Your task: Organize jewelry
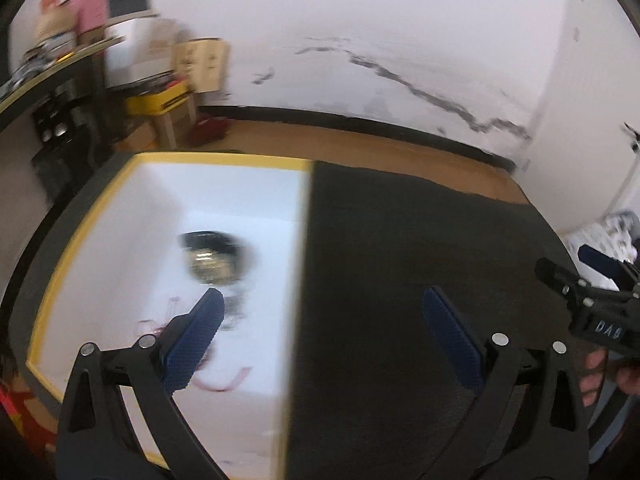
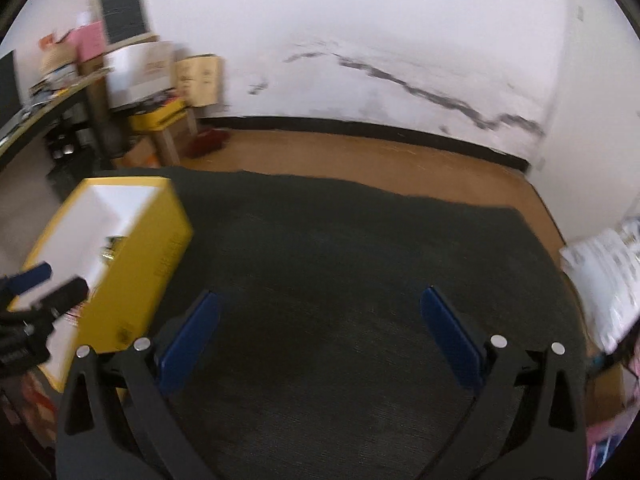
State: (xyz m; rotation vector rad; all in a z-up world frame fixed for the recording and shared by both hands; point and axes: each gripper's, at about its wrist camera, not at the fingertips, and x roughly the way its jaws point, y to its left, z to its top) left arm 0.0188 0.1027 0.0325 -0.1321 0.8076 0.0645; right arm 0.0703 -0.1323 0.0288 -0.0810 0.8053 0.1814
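A yellow box (image 1: pixel 224 159) with a white inside stands on a dark mat (image 1: pixel 400 260). In the left wrist view, a blurred dark round piece with a gold centre (image 1: pixel 214 258) and thin pink-red loops (image 1: pixel 224 380) lie on the box floor. My left gripper (image 1: pixel 320 320) is open and empty, above the box's right wall. The box also shows in the right wrist view (image 2: pixel 160 264), at the left of the mat (image 2: pixel 340 280). My right gripper (image 2: pixel 318 320) is open and empty over the bare mat. Each gripper shows at the edge of the other's view.
The mat lies on a wooden floor (image 2: pixel 360 160) by a white wall. Shelves, cardboard boxes and a yellow crate (image 2: pixel 158 118) stand at the far left. A white patterned bag (image 2: pixel 608 280) lies at the mat's right edge.
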